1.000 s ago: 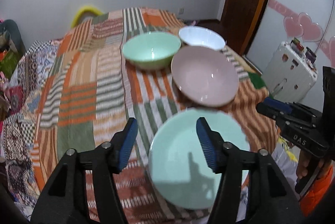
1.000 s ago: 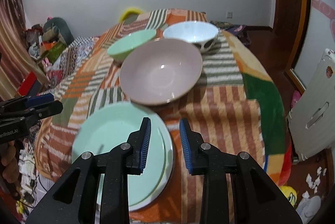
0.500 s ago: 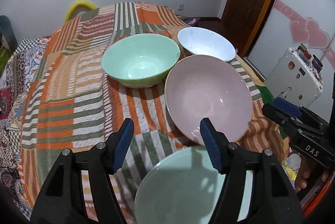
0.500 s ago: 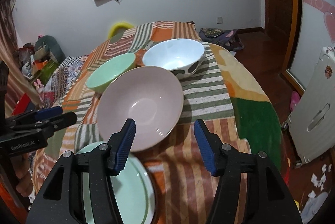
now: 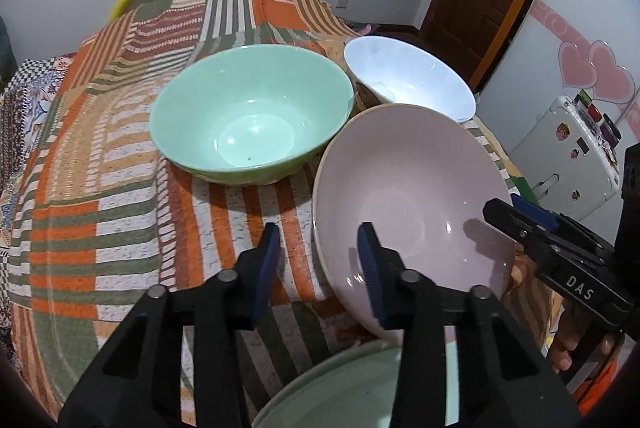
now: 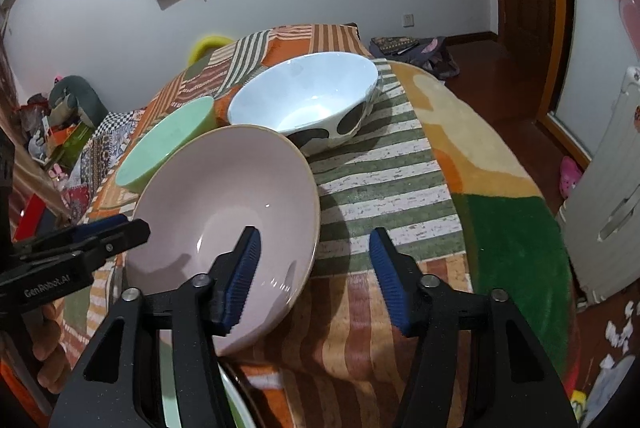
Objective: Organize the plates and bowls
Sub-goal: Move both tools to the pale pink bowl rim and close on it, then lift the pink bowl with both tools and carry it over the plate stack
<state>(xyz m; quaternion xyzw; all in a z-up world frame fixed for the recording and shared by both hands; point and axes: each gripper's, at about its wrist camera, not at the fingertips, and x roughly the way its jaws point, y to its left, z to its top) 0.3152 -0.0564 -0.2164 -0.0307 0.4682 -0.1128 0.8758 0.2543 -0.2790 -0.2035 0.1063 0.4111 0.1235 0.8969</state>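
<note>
Both hand-held grippers have advanced to the pink bowl [image 5: 412, 196]: left hand-held gripper [image 5: 320, 264] and right hand-held gripper [image 6: 316, 268] straddle its rim, jaws closing, not yet pressing. Green plate [image 5: 352, 392] is mostly hidden below.

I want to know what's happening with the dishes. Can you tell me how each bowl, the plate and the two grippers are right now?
Pink bowl: upright, empty, tilted, rim between both grippers' pads.
Green bowl: upright, empty, untouched.
White bowl: upright, empty, black spots outside.
Green plate: flat, under the pink bowl's near edge.
Left gripper: closing around pink bowl's rim.
Right gripper: closing around the opposite rim.
</note>
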